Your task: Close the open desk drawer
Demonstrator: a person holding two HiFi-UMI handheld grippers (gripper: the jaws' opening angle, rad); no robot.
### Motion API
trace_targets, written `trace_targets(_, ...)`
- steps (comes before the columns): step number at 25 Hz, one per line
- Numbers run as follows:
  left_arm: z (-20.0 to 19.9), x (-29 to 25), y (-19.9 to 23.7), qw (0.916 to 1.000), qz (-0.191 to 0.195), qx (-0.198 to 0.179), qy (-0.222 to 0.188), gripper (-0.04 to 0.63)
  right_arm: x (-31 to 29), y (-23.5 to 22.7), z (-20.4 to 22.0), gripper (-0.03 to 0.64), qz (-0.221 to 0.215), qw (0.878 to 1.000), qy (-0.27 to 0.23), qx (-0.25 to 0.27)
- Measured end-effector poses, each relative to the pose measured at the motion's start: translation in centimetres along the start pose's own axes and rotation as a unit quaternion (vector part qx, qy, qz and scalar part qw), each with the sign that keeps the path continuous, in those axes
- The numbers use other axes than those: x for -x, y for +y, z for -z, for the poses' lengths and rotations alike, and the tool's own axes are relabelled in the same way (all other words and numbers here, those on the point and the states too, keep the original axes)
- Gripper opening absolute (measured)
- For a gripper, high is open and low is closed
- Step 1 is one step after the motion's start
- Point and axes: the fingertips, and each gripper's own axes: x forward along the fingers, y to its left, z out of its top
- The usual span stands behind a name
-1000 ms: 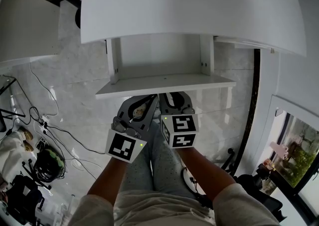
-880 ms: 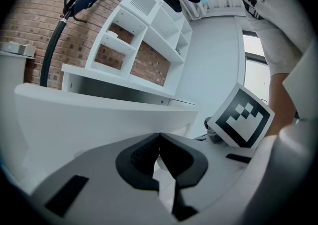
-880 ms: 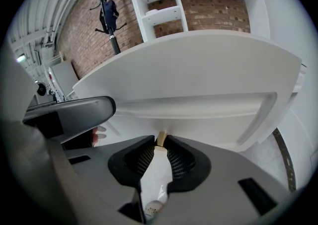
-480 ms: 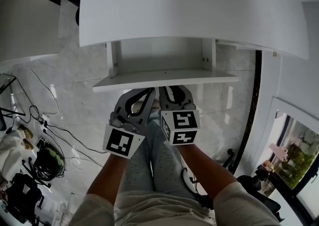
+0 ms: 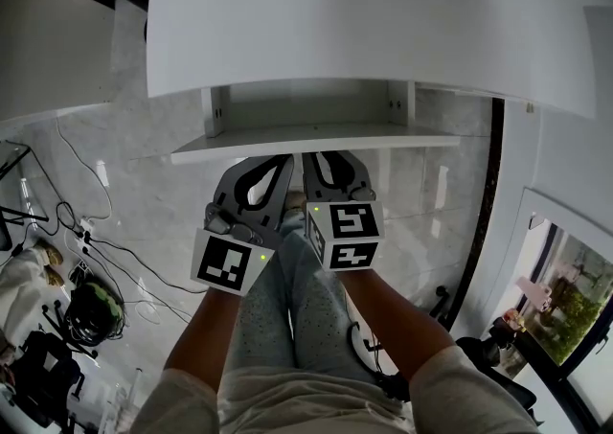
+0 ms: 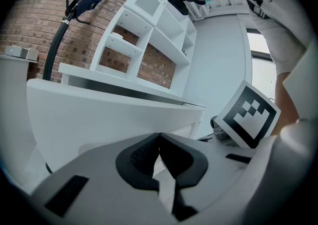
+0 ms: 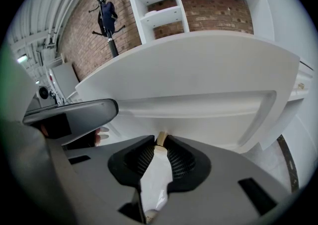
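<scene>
Desktop (image 5: 364, 20), broad and white, at 12 o'clock; desk drawer (image 5: 306, 141) partly out just beneath it.
Left gripper (image 5: 284, 160) and right gripper (image 5: 321, 156) sit side by side at the drawer front's 6 o'clock, tips at the panel, both jaw pairs pinched together.

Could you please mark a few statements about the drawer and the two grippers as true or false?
1. The drawer is partly open. True.
2. The left gripper and right gripper sit side by side at its front. True.
3. The left gripper's jaws are wide apart. False: they are together.
4. The drawer holds papers. False: the part in view is bare.
</scene>
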Motion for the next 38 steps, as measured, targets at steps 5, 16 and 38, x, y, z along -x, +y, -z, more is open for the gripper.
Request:
trace_targets(5, -0.3, -0.7, 0.6, 1.0000, -0.004, 0.000, -0.002, 0.018, -0.9, -0.3, -0.8, 0.097, 0.000, 1.000, -0.003, 0.001)
trace_targets(16, -0.9, -1.4, 1.3, 1.0000, -0.005, -0.001, -0.008, 0.017, -1.5, -0.4, -1.5, 0.097, 0.001, 1.000, -0.005, 0.004)
trace_targets(38, -1.9, -3.2, 2.7, 0.9997, -0.014, 0.002, -0.018, 0.017, -3.3, -1.1, -3.8, 0.098, 0.003, 1.000, -0.012, 0.010)
